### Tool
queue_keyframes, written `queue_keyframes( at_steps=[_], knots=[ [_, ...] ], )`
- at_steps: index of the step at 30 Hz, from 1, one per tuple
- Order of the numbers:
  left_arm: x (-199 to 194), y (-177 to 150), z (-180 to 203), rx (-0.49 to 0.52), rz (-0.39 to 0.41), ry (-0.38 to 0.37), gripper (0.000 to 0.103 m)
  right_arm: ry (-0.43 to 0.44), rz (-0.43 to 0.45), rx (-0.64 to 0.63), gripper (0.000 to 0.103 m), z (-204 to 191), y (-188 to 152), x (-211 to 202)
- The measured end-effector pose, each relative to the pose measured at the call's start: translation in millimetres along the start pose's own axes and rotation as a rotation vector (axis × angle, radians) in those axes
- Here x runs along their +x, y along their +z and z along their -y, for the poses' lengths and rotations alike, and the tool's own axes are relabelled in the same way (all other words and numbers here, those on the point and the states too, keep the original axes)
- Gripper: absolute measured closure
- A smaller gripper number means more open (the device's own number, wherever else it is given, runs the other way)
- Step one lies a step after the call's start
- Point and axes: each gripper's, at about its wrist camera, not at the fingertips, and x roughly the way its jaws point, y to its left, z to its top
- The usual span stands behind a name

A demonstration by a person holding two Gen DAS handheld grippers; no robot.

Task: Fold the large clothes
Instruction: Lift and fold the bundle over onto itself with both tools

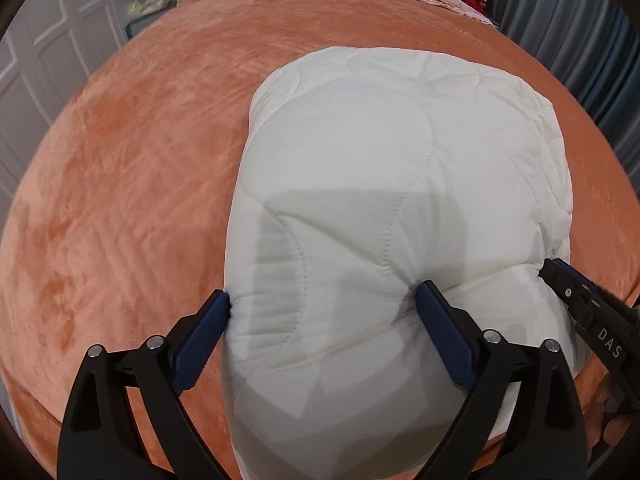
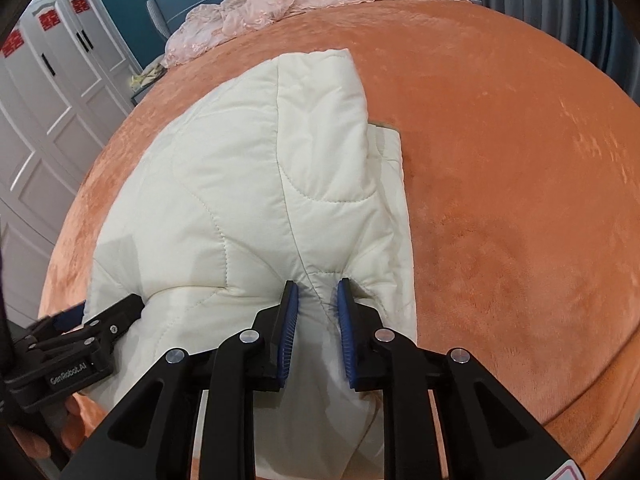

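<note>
A folded cream quilted garment lies on the near part of an orange bedspread. The left gripper stands wide, its blue pads pressed against a thick fold at the garment's near edge. The right gripper, nearly closed, pinches a ridge of the same edge. Bare bedspread spreads left, right and far, up to pink lace bedding.

matt quilted cream cloth jacket, plush orange velvety bedcover, ribbed blue pads
</note>
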Motion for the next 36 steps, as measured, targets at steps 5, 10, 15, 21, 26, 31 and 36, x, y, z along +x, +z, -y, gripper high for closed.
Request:
queue_keyframes(
  at_steps=[5, 10, 15, 21, 26, 31, 36],
  knots=[
    [-14.3, 3.1, -34.1, -0.170, -0.062, -0.159, 0.009, 0.008, 0.067, 0.054, 0.048, 10.8, 2.7, -36.2],
    [-10.6, -1.0, -56.2, -0.273, -0.090, -0.244, 0.005, 0.057, -0.015, 0.124, 0.029, 30.5, -8.3, -21.4],
    [14.7, -10.5, -67.6, -0.392, -0.161, -0.386, 0.005, 0.209, -0.087, 0.307, 0.025, 51.3, -17.3, -0.2],
    [27.2, -9.7, -56.3, -0.412, -0.189, -0.458, 0.005, 0.323, -0.112, 0.431, 0.023, 62.4, -29.4, 15.1],
    [7.8, 7.0, -37.6, -0.316, -0.137, -0.384, 0.014, 0.291, -0.098, 0.377, 0.051, 51.5, -21.8, 3.6],
    [-36.5, 26.1, -25.7, -0.190, -0.002, -0.358, 0.038, 0.239, 0.004, 0.218, 0.074, 19.6, 7.6, -32.0],
    [-73.0, 55.8, -24.2, -0.086, 0.146, -0.343, 0.045, 0.194, 0.134, 0.054, 0.075, -21.0, 46.0, -58.6]
  ],
)
